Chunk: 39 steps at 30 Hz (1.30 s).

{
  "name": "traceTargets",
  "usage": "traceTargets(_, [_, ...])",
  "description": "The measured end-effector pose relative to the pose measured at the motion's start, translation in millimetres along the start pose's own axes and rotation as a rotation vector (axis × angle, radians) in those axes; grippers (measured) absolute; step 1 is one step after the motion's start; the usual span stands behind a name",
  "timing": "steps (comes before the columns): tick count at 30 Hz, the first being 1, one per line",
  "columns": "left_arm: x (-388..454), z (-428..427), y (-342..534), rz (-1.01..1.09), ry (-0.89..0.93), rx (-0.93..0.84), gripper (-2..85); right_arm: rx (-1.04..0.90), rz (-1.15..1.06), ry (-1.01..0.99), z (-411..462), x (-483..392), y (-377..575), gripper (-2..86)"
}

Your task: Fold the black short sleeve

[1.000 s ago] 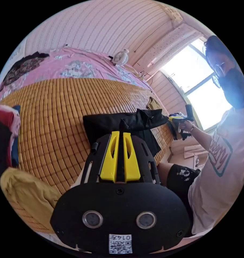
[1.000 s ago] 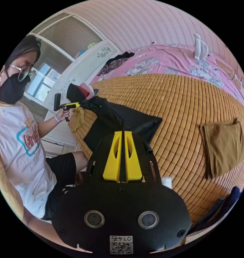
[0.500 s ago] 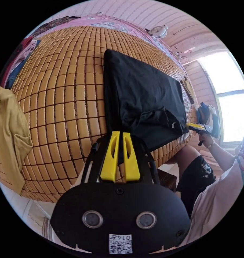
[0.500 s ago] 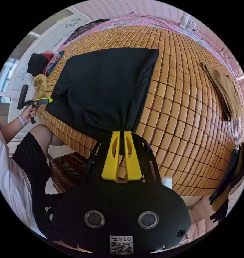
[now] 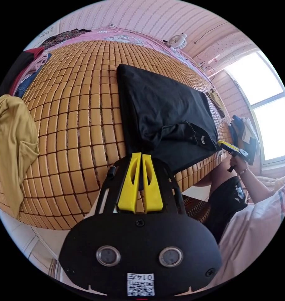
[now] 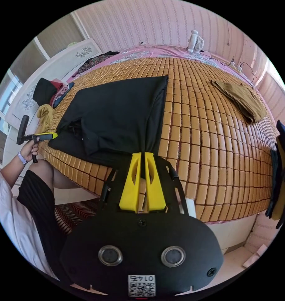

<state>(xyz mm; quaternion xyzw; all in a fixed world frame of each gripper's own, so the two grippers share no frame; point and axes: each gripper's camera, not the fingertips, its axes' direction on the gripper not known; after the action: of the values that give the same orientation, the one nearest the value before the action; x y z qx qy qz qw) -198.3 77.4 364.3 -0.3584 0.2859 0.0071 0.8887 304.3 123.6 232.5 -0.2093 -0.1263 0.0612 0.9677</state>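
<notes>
The black short-sleeve shirt (image 5: pixel 162 106) lies spread on the bamboo mat (image 5: pixel 79 116) that covers the bed, its near edge at the mat's front border. In the left gripper view, the left gripper (image 5: pixel 141 154) has its yellow jaws pressed together on a pinch of the shirt's near edge, with crumpled folds and a small label just beyond them. The right gripper (image 5: pixel 225 145) shows at the shirt's far corner, held in a hand (image 5: pixel 238 161). In the right gripper view, the right gripper (image 6: pixel 144 154) has its jaws closed on the shirt's (image 6: pixel 117 113) corner, the cloth rising in a narrow gather into them. The left gripper (image 6: pixel 48 136) sits at the opposite corner. A mustard garment (image 5: pixel 10 141) hangs over the mat's edge, and a folded brown garment (image 6: pixel 242 100) lies well apart on the mat (image 6: pixel 211 131).
</notes>
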Motion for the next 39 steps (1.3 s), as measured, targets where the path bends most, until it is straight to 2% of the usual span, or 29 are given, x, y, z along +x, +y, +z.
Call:
traceTargets(3, [-6,-5,27,-0.026,0.043,0.004,-1.0,-0.018,-0.033,0.02,-4,-18,20,0.9])
traceTargets(5, [-15,-24,51,-0.081,0.157,0.087,-0.9,0.024,-0.036,0.023,-16,-27,28,1.1])
traceTargets(10, [7,-39,64,-0.018,0.137,0.166,-0.2,0.048,-0.167,0.055,-35,-66,31,4.9])
traceTargets(14, [51,0,32,0.096,0.173,0.103,5.4,0.038,-0.219,-0.011,-23,-99,26,7.0])
traceTargets(18, [90,47,-2,0.162,0.094,-0.003,7.9,-0.004,-0.301,-0.073,2,-140,19,8.3])
traceTargets(20, [108,74,-20,0.194,-0.009,-0.049,8.5,-0.019,-0.365,-0.026,11,-157,18,8.2])
traceTargets(23, [113,107,-32,0.212,-0.114,-0.161,6.1,-0.072,-0.432,0.02,26,-175,16,7.6])
traceTargets(25, [110,109,-28,0.225,-0.135,-0.144,2.5,-0.132,-0.45,0.085,39,-182,15,4.7])
traceTargets(28, [98,105,-12,0.22,-0.07,-0.162,-0.4,-0.091,-0.468,0.14,40,-184,19,-0.1])
traceTargets(32, [94,100,29,0.27,-0.03,-0.156,-0.9,-0.115,-0.498,0.056,34,-182,22,-0.8])
traceTargets(39, [66,107,66,0.204,0.057,-0.162,-1.0,-0.179,-0.528,-0.008,24,-172,15,-0.9])
